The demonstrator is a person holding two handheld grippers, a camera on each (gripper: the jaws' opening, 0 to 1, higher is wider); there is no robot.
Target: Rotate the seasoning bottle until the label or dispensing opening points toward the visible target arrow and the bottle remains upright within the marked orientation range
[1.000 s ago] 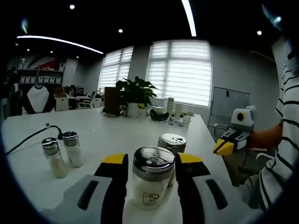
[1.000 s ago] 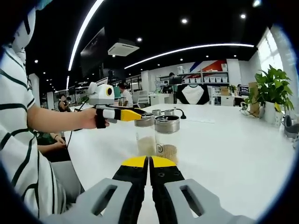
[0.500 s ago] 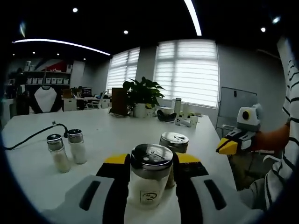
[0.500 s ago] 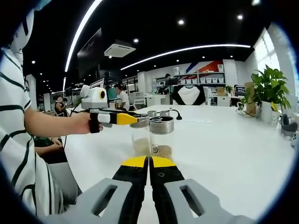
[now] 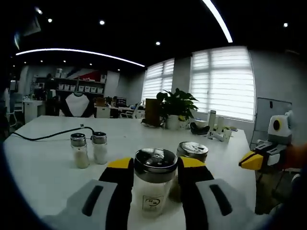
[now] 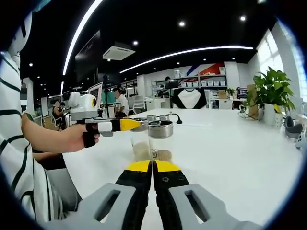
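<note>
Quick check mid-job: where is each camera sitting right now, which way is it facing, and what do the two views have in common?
Left gripper view: rides the left gripper, facing the windows; jaws clamp the near seasoning bottle.
Right gripper view: rides the right gripper, jaws closed, facing the shelves; shows the person's hand and striped sleeve.
Shared: white table, both seasoning bottles, two small shakers, plant.

Left gripper (image 5: pixel 154 168): black jaws, yellow tips, grey bodies with dark oval slots. Right gripper (image 6: pixel 153 166): same black jaws, yellow tips, small screws, grey slotted bodies. Person's sleeve (image 6: pixel 17 143): white with dark horizontal stripes.
</note>
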